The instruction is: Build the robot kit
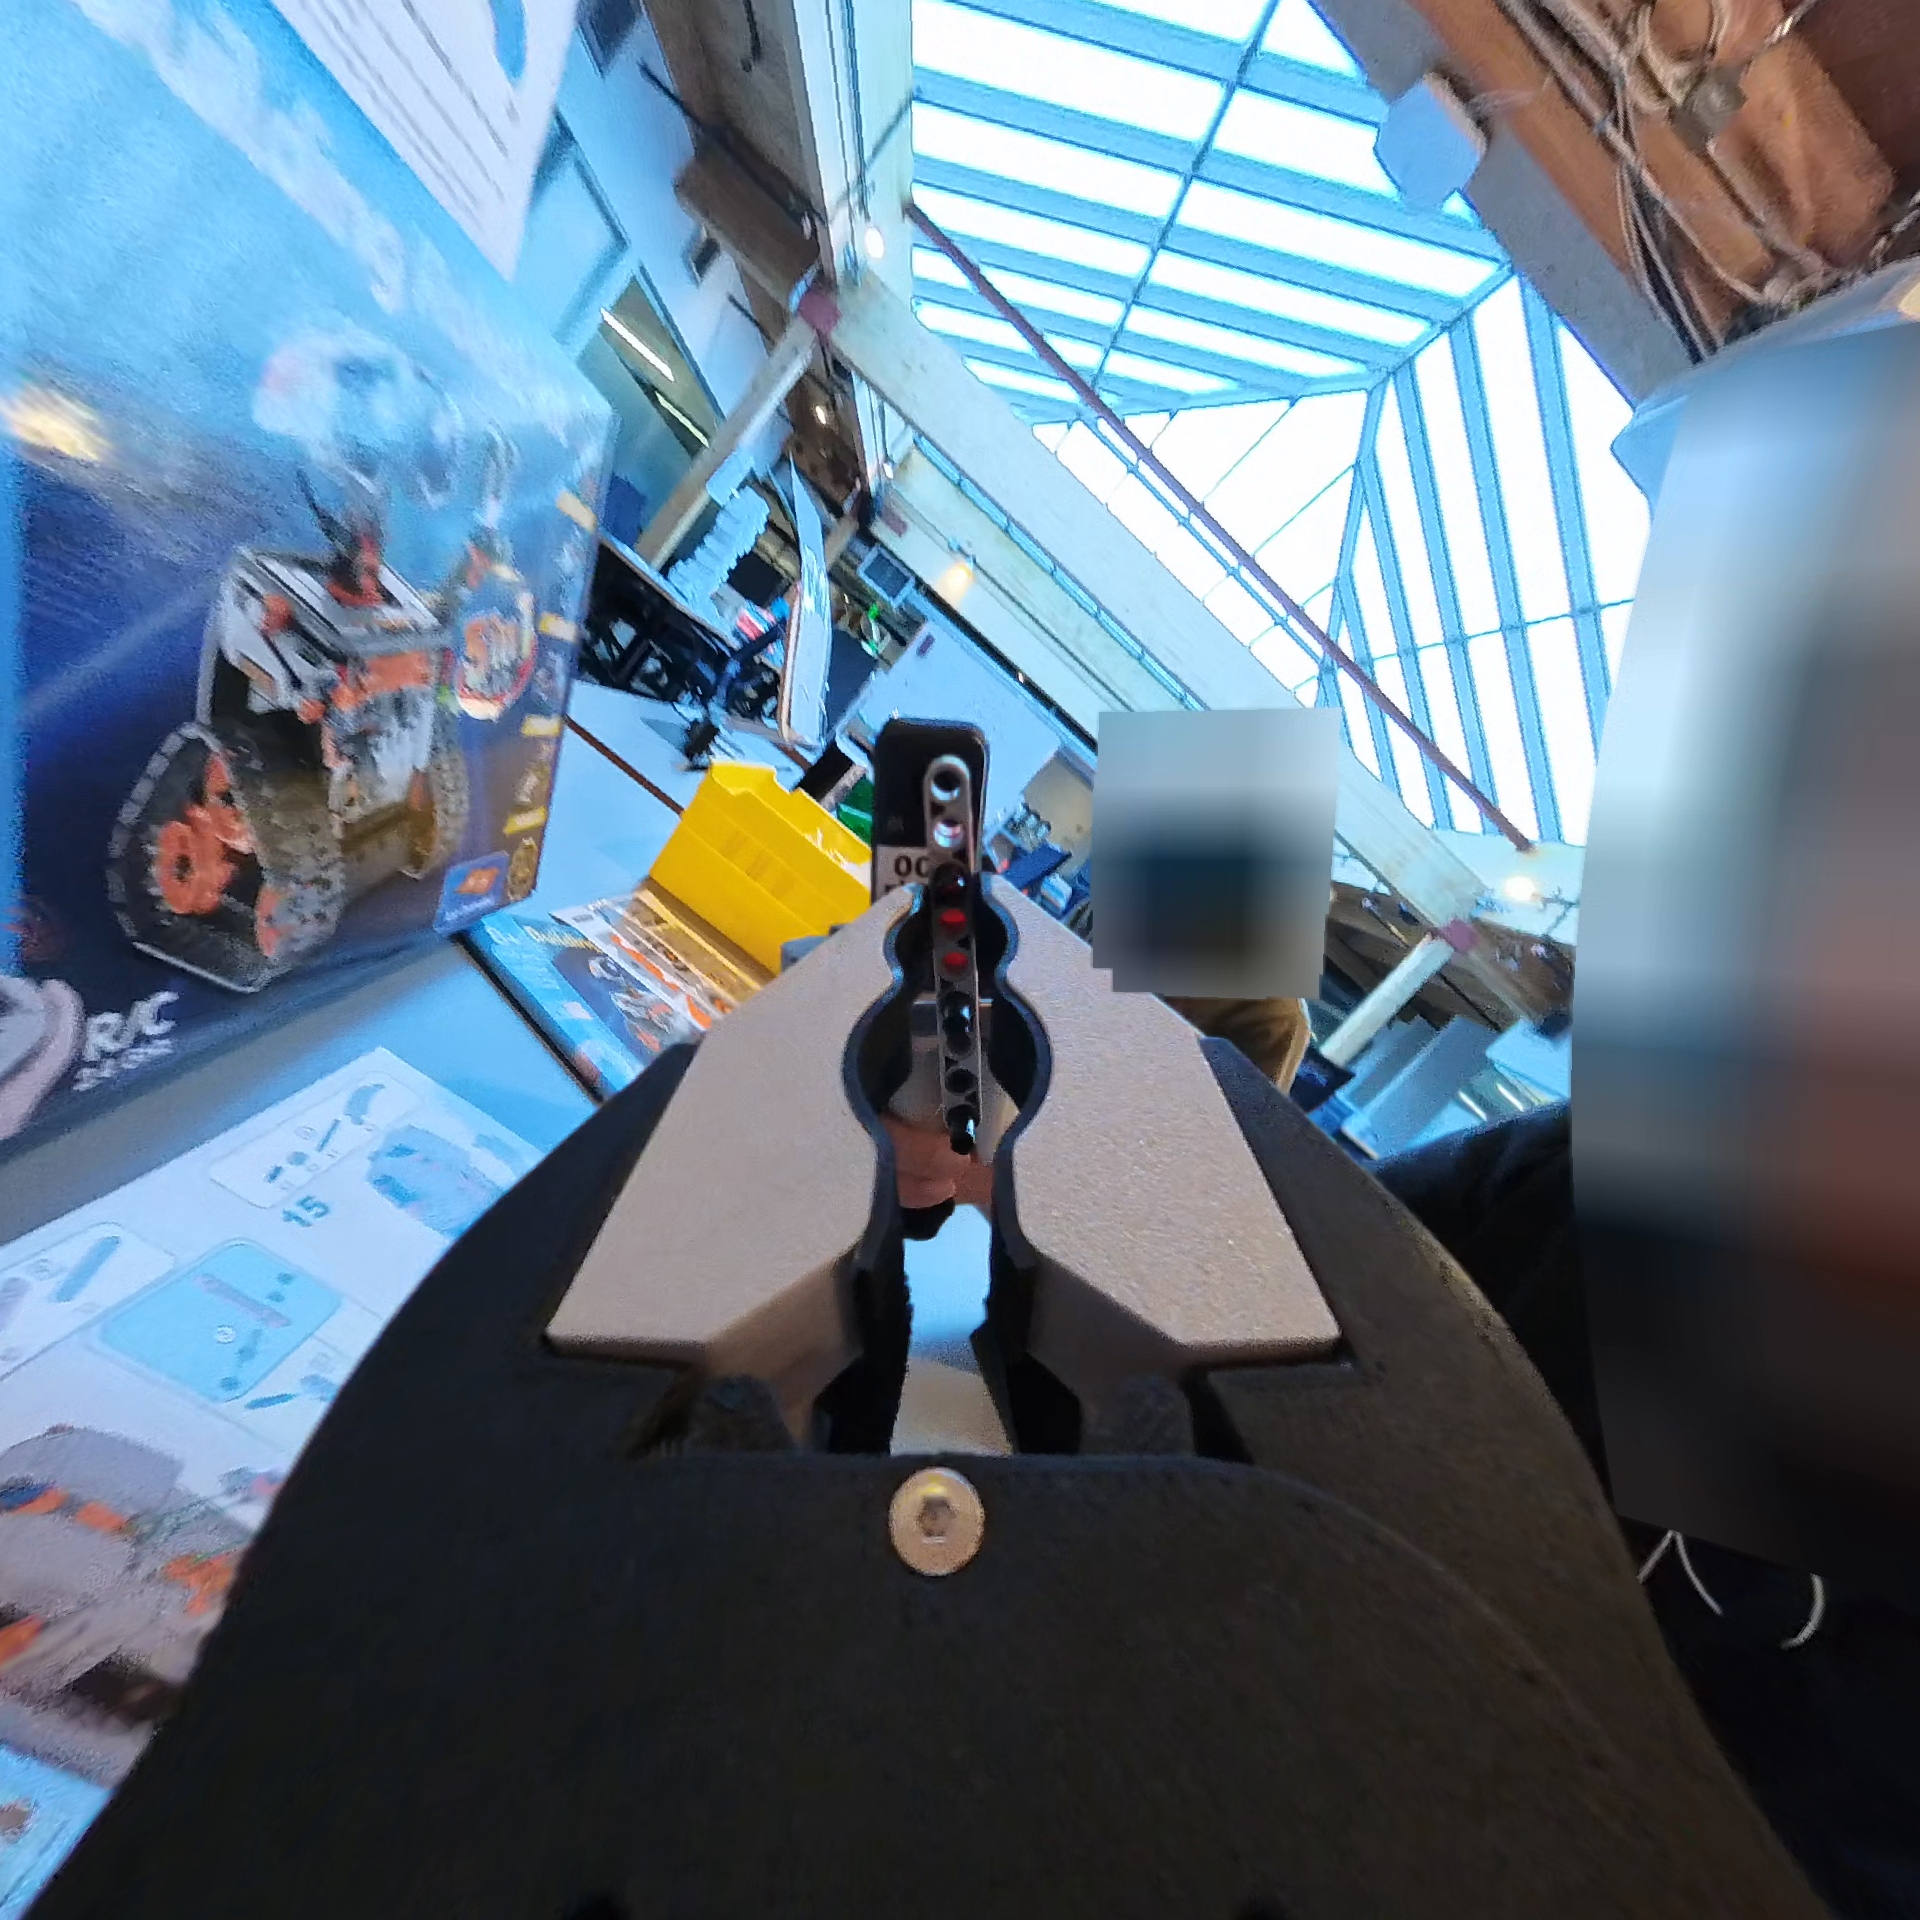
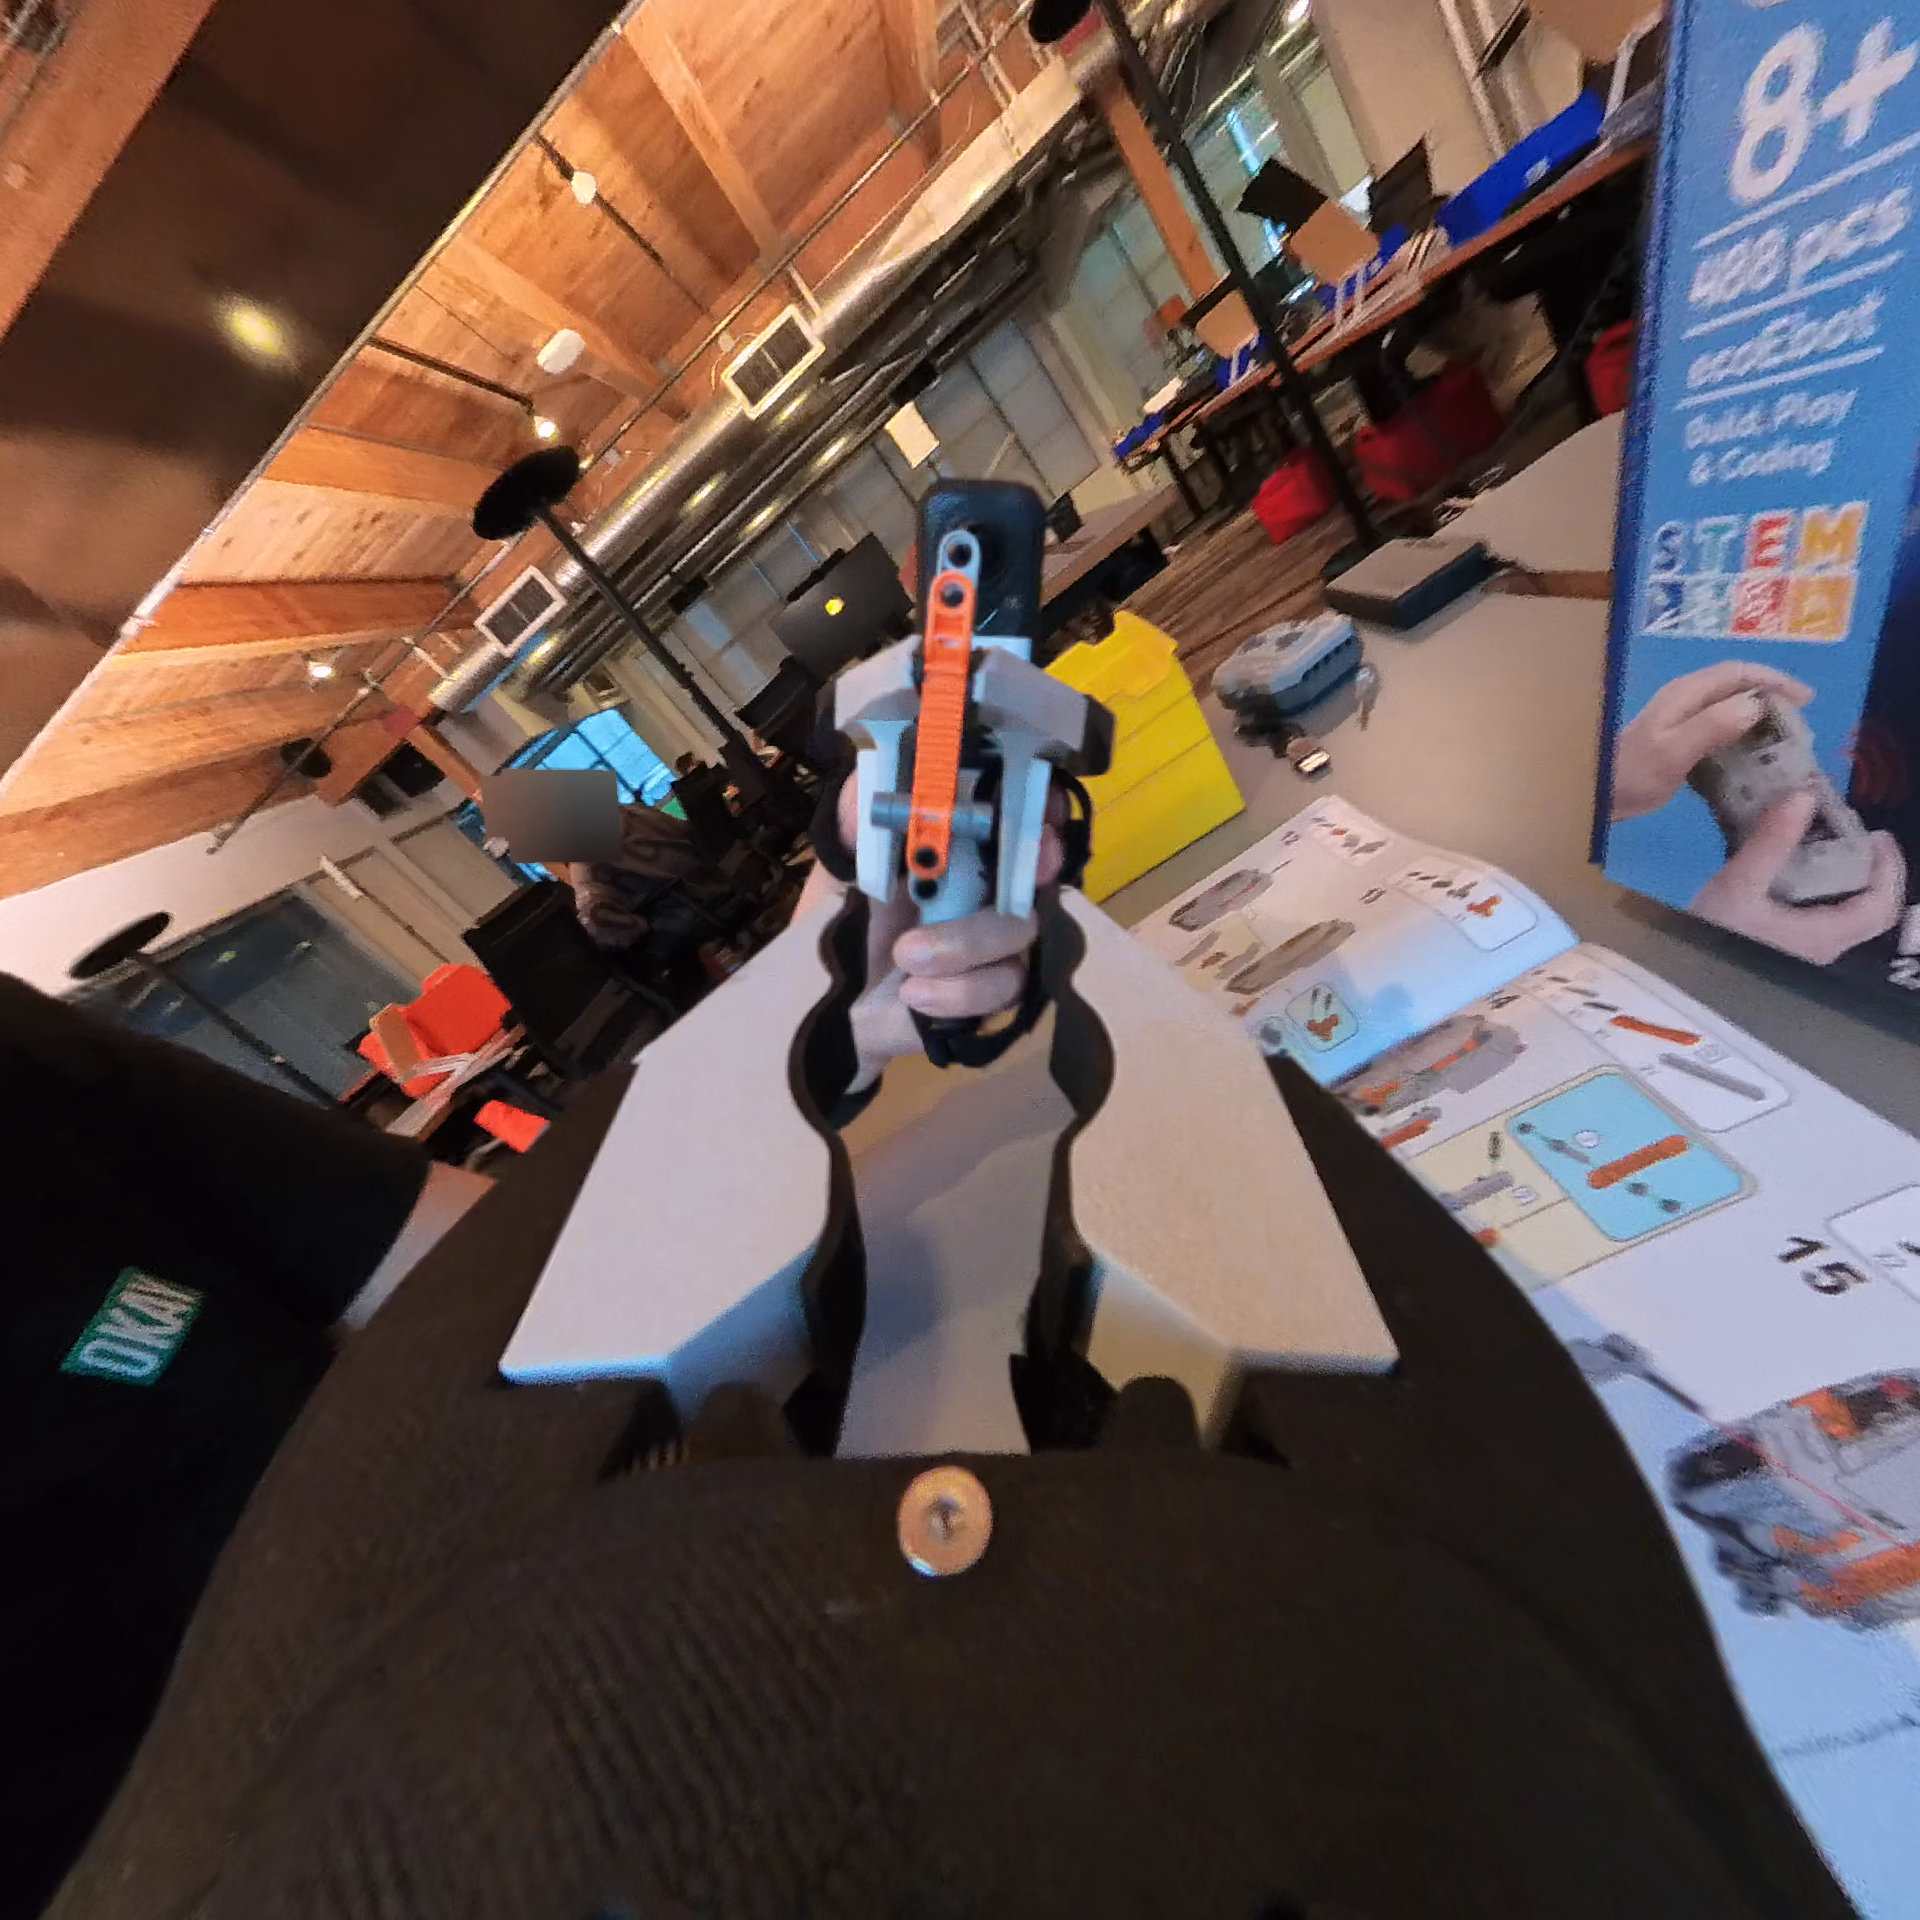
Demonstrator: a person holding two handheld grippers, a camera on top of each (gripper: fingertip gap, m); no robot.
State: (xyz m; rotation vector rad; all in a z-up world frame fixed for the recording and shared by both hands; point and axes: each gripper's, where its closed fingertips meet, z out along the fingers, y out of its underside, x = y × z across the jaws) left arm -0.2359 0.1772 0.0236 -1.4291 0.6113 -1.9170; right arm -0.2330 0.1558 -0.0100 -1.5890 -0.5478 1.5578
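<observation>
**Left gripper** [image 1: 951,904]: beige fingers clenched on a long grey perforated plastic beam [image 1: 954,1039], held upright at centre frame.
- Red and black pins sit in its middle holes.
- Its two top holes are bare.

**Same piece, right wrist view:** a ridged orange plastic beam [image 2: 940,717] lies flat against the grey one. The two are probably pinned together, though the joint itself is hidden. A short grey axle [image 2: 894,816] crosses near the lower end.

**Right gripper** [image 2: 951,925]: fingers spread, nothing between them. It faces the held piece and stands near it without touching.

**Surroundings:**
- Open printed instruction booklet [image 2: 1507,1091], right of frame.
- Tall blue cardboard toy box [image 2: 1766,468], upper right.
- Yellow plastic bin [image 2: 1153,769], behind centre.
- Small grey tracked assembly [image 2: 1288,655], beside the bin.
</observation>
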